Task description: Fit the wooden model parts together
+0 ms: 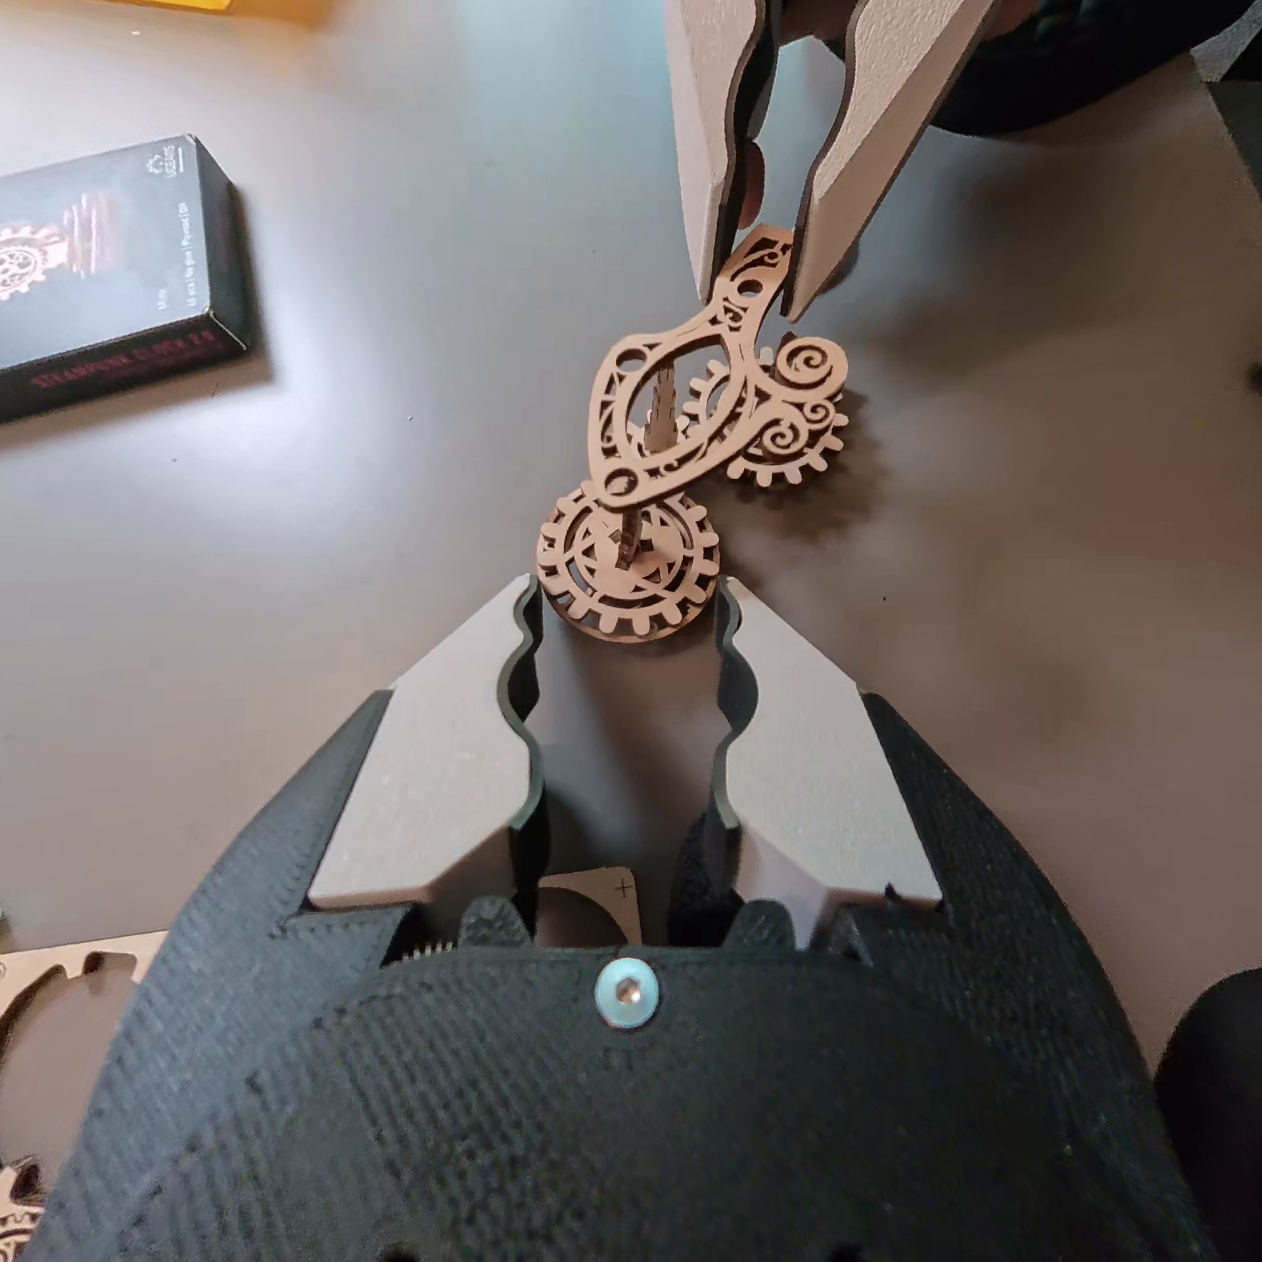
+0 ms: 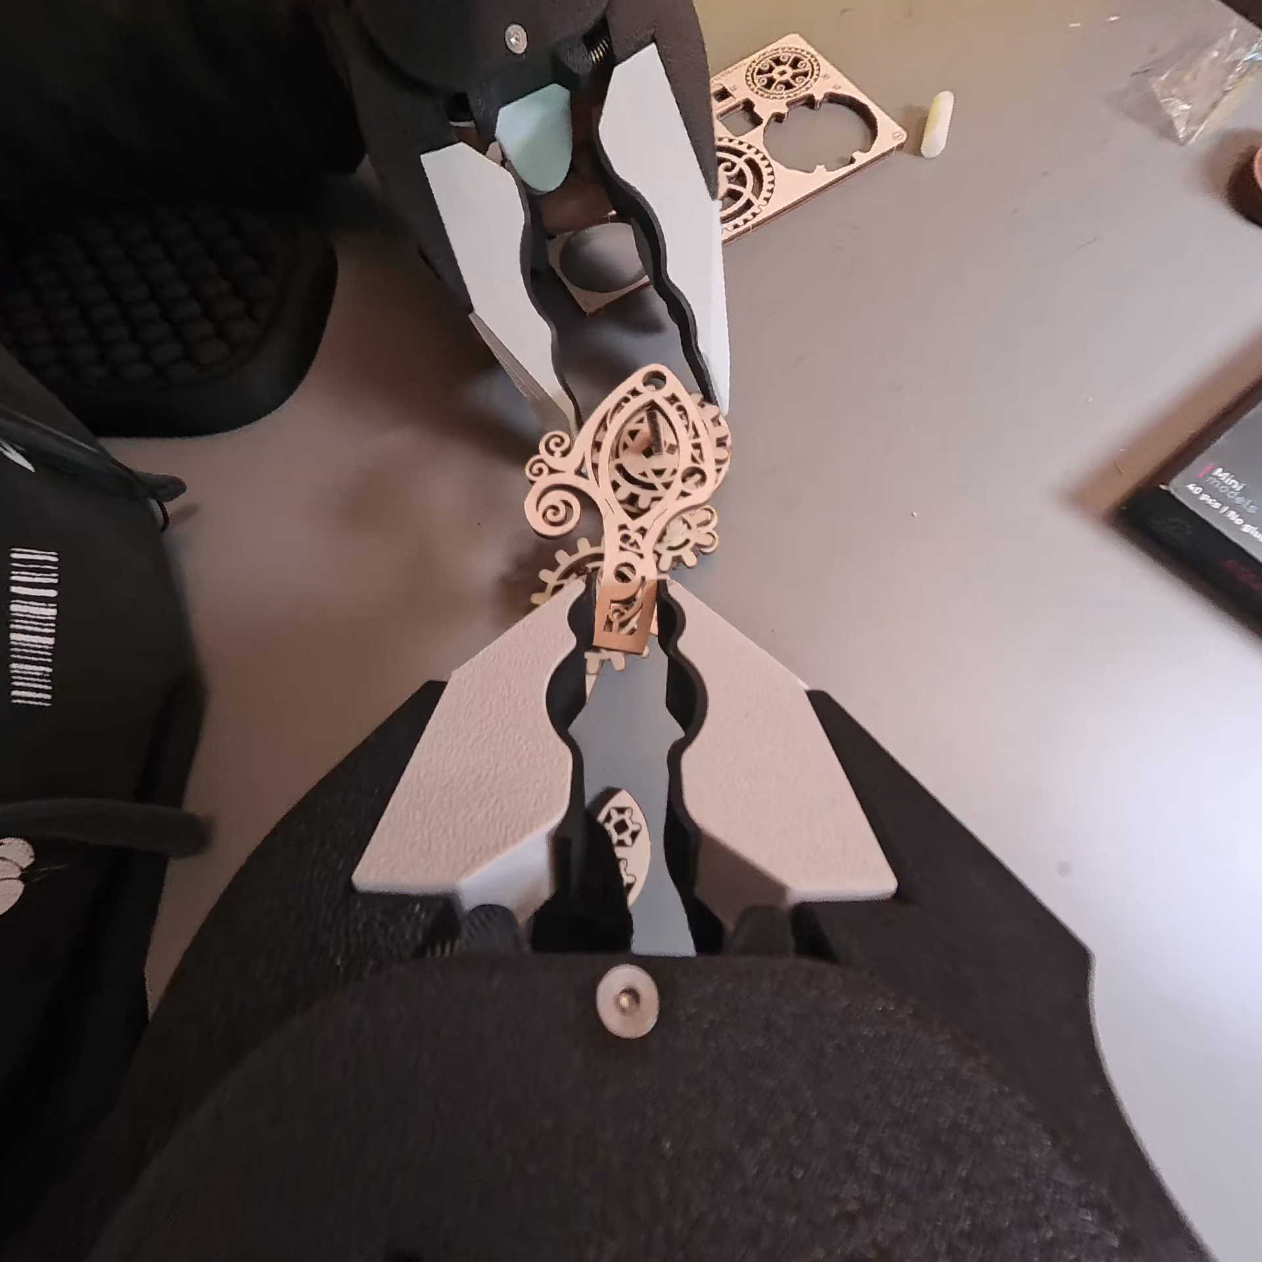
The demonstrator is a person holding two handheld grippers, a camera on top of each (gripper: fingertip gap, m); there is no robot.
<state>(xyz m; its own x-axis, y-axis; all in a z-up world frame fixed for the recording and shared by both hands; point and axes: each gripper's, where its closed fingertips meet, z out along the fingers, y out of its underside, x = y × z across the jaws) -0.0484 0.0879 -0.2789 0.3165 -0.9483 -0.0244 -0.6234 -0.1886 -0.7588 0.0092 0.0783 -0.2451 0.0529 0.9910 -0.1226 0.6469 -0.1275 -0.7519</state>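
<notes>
While your grey surface (image 1: 273, 512) carries everything here, start from its biggest item, the dark box (image 1: 116, 273) lying well to the left in the left wrist view, then the punched-out wooden sheet (image 2: 806, 130) beyond the left gripper in the right wrist view

Your right gripper (image 2: 625, 614) has its jaws closed on the narrow stem of the ornate wooden frame piece (image 1: 672, 403), holding it tilted above the surface. The frame's long axis runs from that stem down toward your left gripper (image 1: 628, 594), its pointed far end hanging over the near gear (image 1: 628, 567). That gear lies on the surface with a small upright peg (image 1: 625, 543) at its hub, and it sits just ahead of your left jaws, which stand wide apart and hold nothing, one tip near each side of its rim. A second gear (image 1: 792, 437) lies behind the frame's scrolled arm.

The coming move, as I judge it, turns on the frame's end hole meeting that peg; your left gripper is nearer the gear and could steady it.

Only the left wrist view shows the gap between frame tip and peg; only the right wrist view shows a small loose wooden piece (image 2: 625, 847) below your right jaws
</notes>
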